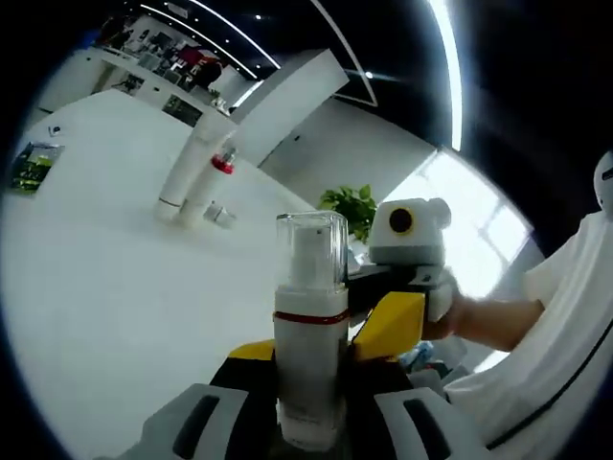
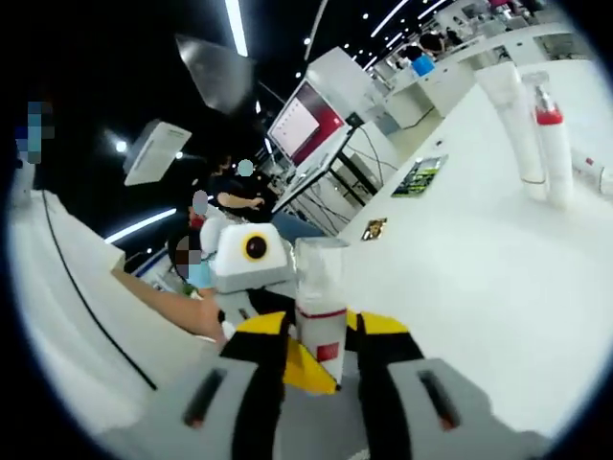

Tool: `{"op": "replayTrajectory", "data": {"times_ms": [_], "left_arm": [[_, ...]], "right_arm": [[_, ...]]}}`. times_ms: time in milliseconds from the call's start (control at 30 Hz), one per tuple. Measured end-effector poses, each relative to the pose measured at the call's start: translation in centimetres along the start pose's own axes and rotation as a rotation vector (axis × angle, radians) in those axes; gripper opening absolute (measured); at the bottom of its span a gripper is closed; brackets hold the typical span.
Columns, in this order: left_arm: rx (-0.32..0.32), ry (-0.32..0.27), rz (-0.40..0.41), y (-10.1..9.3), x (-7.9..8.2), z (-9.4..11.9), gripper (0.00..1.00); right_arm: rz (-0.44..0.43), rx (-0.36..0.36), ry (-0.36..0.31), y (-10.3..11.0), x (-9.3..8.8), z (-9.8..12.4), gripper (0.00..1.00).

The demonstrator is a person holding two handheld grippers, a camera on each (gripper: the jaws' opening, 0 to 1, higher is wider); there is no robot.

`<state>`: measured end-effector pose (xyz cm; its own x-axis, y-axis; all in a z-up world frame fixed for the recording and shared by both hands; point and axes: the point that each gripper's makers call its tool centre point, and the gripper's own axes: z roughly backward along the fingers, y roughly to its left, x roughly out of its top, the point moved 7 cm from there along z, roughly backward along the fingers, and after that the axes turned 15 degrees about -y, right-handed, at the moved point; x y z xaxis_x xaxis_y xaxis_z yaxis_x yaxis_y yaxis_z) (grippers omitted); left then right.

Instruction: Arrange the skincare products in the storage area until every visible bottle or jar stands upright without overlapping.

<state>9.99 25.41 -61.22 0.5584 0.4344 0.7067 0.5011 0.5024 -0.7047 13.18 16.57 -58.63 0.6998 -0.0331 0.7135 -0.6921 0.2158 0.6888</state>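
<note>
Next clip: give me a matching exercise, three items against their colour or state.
Items:
1. pump bottle
2. tall white tube
3. potted plant

States:
A. green, behind the table's far edge
B. clear cap, red band, held between both claws
C. standing on the white table

Pairs: 1-B, 2-C, 3-A

one pump bottle [image 1: 310,326], two tubes [image 1: 188,172], perhaps one jar [image 1: 219,215]

White table [image 1: 96,259], ceiling light strips [image 1: 446,67]
</note>
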Motion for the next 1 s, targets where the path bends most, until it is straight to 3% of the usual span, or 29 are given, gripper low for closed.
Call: {"op": "replayTrajectory", "data": {"times_ms": [167, 300, 400, 500, 567, 733, 933, 1000], "left_arm": [[0.033, -0.021, -0.018, 0.4, 0.3, 0.2, 0.26], [0.088, -0.036, -0.086, 1.0, 0.6, 0.4, 0.26], [0.092, -0.033, -0.087, 1.0, 0.6, 0.4, 0.26], [0.201, -0.003, -0.186, 1.7, 0.6, 0.6, 0.26], [0.217, 0.011, -0.213, 1.7, 0.5, 0.7, 0.26], [0.254, 0.048, -0.255, 1.9, 0.2, 0.7, 0.25], [0.284, 0.072, -0.295, 2.1, 0.0, 0.8, 0.25], [0.289, 0.078, -0.311, 2.2, 0.0, 0.8, 0.25]], "right_arm": [[-0.016, -0.027, -0.03, -0.2, 0.4, 0.0, 0.31], [-0.042, -0.044, -0.052, -0.4, 0.6, 0.0, 0.31], [-0.045, -0.047, -0.056, -0.4, 0.7, 0.0, 0.31], [-0.066, -0.116, -0.073, -0.5, 0.9, -0.7, 0.31], [-0.071, -0.141, -0.025, -0.4, 0.3, -1.3, 0.3], [-0.053, -0.144, -0.029, 0.3, 0.0, -2.7, 0.33], [-0.057, -0.251, 0.001, -0.5, -0.7, -3.9, 0.31], [-0.054, -0.289, -0.025, -0.8, -0.6, -4.0, 0.26]]}}
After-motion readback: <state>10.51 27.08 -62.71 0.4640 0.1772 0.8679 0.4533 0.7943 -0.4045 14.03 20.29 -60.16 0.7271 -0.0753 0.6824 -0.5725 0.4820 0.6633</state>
